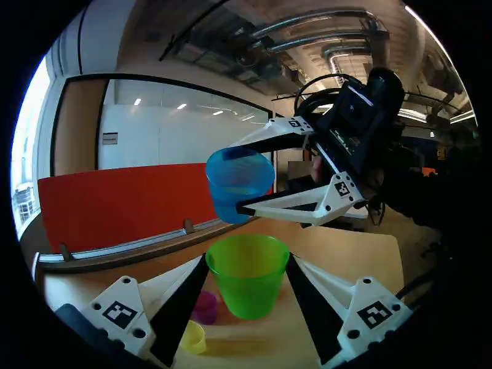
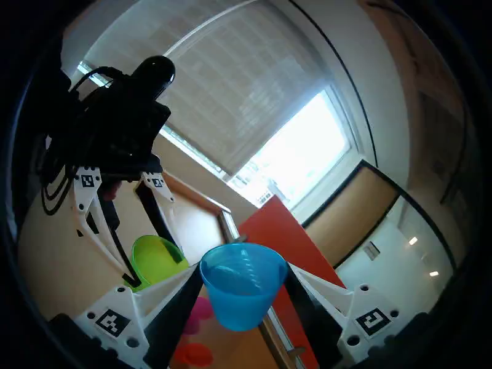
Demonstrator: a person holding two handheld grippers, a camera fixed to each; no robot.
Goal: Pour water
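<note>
Right gripper (image 2: 244, 273) is clamped on the blue cup (image 2: 243, 298), raised above the green cup (image 1: 247, 286) that the left gripper (image 1: 247, 261) pinches on the table (image 1: 350, 246); I reckon both are light, thin, slick plastic, so grip gently just under the rim.

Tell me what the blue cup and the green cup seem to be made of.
Blue cup: likely thin plastic, translucent and glossy; light glows through its wall and the rim is thin. Green cup: probably the same plastic, translucent, smooth, with a soft sheen and a brighter rim.
</note>
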